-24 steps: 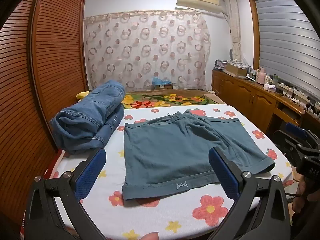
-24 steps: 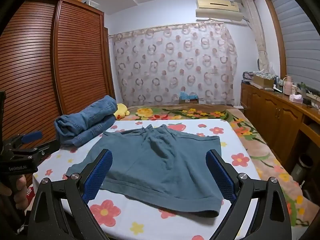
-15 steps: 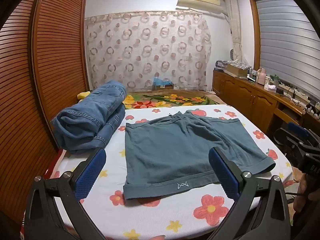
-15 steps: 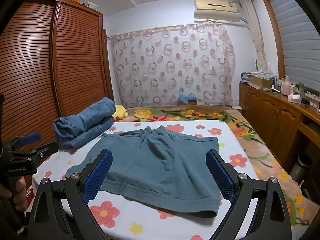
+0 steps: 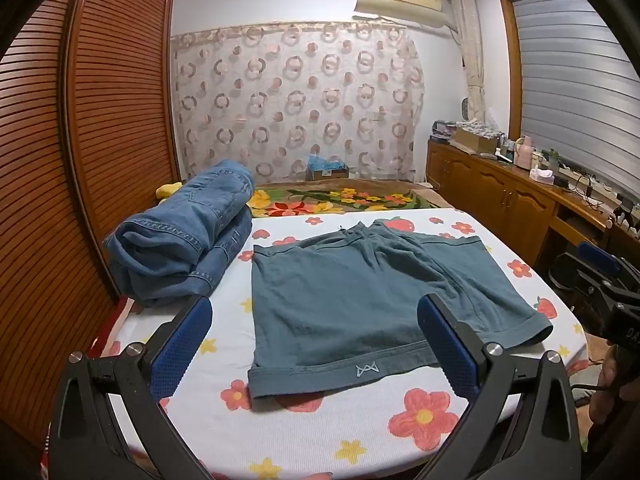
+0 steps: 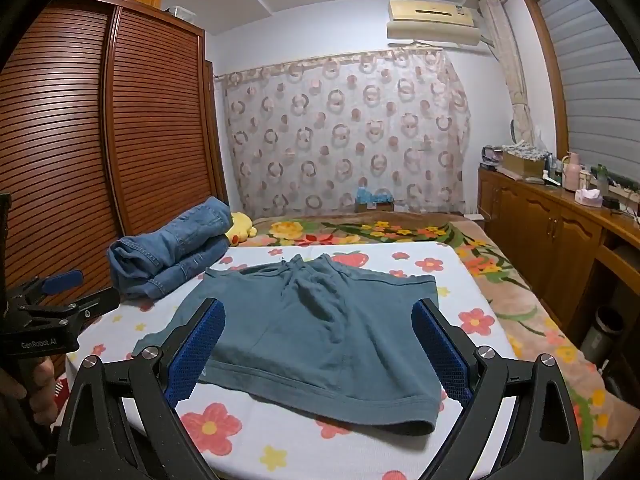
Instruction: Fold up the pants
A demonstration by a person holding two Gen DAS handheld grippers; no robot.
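Both sets of jaws spread wide, nothing between the pads. My left gripper and right gripper hang off the near edge of the bed, tipped slightly down.

Teal shorts lie flat on the flowered sheet, straight ahead of both jaws. Near hem sits just beyond my left jaws' tips; waistband and drawstring lie at the far end.

Risks, as I judge them:
- Cloth is thin and soft. A pinch may catch only the top layer, so the fold would split open.
- Pads could grab the sheet along with the hem and drag it.
- Uneven lift between my two hands would skew the fold line.
- Folded jeans sit just left of the shorts; a wide leftward swing could knock them.

Shorts look smooth, lightly creased at the crotch, hems cuffed.
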